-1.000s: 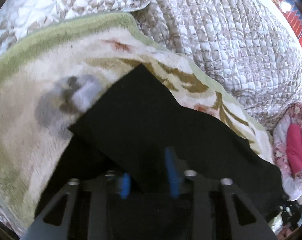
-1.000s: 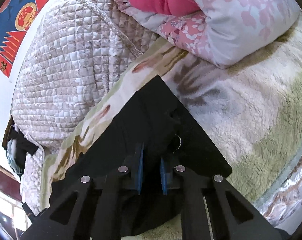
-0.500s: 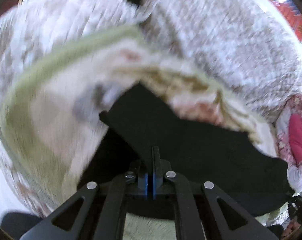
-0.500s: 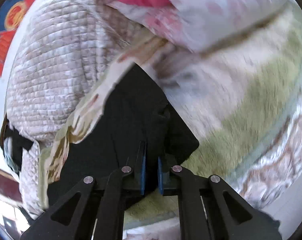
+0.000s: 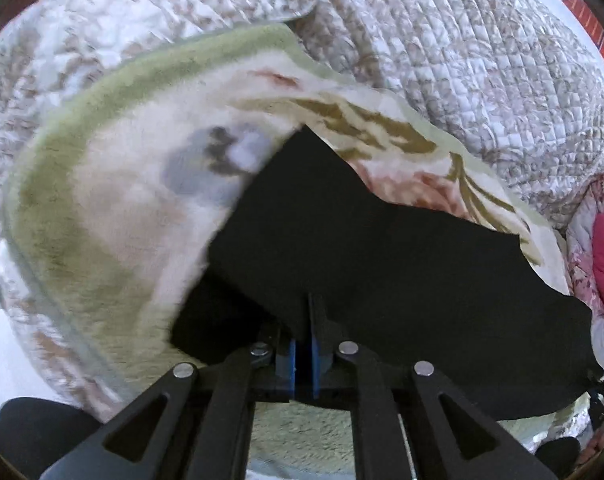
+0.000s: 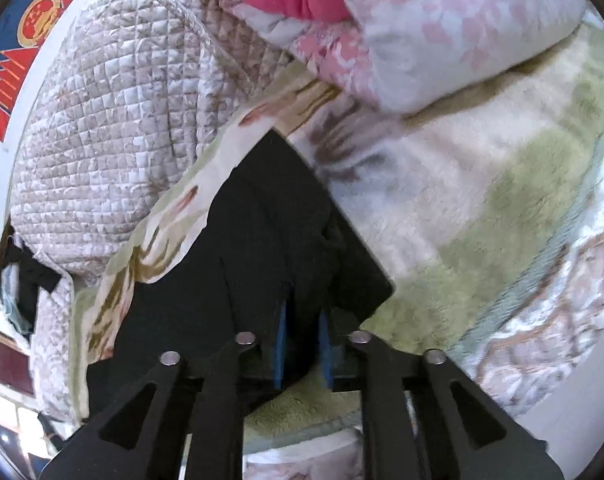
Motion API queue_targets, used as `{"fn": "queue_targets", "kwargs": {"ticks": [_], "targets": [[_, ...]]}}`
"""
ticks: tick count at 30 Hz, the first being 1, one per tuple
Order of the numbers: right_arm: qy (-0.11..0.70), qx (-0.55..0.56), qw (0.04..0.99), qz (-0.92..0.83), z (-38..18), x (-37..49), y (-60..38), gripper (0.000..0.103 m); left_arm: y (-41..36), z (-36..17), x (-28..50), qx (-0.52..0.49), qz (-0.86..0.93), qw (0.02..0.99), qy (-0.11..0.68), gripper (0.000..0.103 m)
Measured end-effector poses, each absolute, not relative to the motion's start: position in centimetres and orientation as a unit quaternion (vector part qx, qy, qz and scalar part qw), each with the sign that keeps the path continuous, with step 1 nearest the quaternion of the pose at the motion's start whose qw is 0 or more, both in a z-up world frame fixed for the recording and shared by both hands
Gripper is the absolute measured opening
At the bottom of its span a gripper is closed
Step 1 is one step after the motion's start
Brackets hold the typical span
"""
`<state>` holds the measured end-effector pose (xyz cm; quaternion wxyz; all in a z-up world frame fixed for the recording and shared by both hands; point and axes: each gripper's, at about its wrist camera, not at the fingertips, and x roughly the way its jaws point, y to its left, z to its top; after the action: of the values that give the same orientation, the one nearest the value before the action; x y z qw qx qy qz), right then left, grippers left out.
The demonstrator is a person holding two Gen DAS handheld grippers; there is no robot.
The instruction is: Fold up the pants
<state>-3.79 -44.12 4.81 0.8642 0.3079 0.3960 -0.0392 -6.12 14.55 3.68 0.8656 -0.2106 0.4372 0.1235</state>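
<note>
Black pants lie folded lengthwise on a cream and green fleece blanket. In the left wrist view my left gripper is shut on the near edge of the pants, blue pads pinching the cloth. In the right wrist view the pants run away to the left, and my right gripper is shut on their near edge at the other end, with a fold of black cloth between the blue pads. Both held edges are lifted a little off the blanket.
A quilted beige bedspread is heaped behind the blanket. A pink floral pillow with a magenta piece lies at the right end. A blue and red wall hanging is behind. The blanket's near edge is close under my grippers.
My left gripper has closed on the pants edge; it was open a second ago. Both grippers have pulled back toward the near blanket edge and lifted the cloth slightly.
</note>
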Motion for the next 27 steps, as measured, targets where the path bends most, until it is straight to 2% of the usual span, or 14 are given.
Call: {"fn": "queue_targets", "kwargs": {"ticks": [6, 16, 20, 22, 24, 25, 27], "targets": [[0.347, 0.235, 0.904, -0.079, 8.2, -4.7, -43.7, 0.021, 16.3, 6.4, -7.8, -0.203, 0.179, 0.878, 0.395, 0.01], [0.387, 0.192, 0.902, 0.015, 6.2, -1.1, -39.4, 0.021, 16.3, 8.8, -4.0, -0.208, 0.127, 0.901, 0.359, 0.01], [0.394, 0.197, 0.898, 0.001, 5.6, -0.9, -40.3, 0.021, 16.9, 8.0, -4.0, -0.213, 0.109, 0.895, 0.377, 0.01], [0.401, 0.195, 0.895, -0.007, 5.2, -0.8, -40.6, 0.029, 17.4, 7.2, -4.6, -0.214, 0.116, 0.89, 0.387, 0.01], [0.412, 0.195, 0.89, -0.01, 4.6, -0.7, -40.9, 0.031, 18.1, 6.4, -5.0, -0.223, 0.12, 0.881, 0.4, 0.012], [0.411, 0.194, 0.891, -0.011, 4.5, -0.7, -40.8, 0.031, 18.4, 5.7, -4.9, -0.229, 0.117, 0.871, 0.419, 0.015], [0.409, 0.185, 0.894, -0.013, 4.9, -0.8, -40.5, 0.031, 18.2, 4.4, -4.9, -0.228, 0.114, 0.852, 0.458, 0.015]]}}
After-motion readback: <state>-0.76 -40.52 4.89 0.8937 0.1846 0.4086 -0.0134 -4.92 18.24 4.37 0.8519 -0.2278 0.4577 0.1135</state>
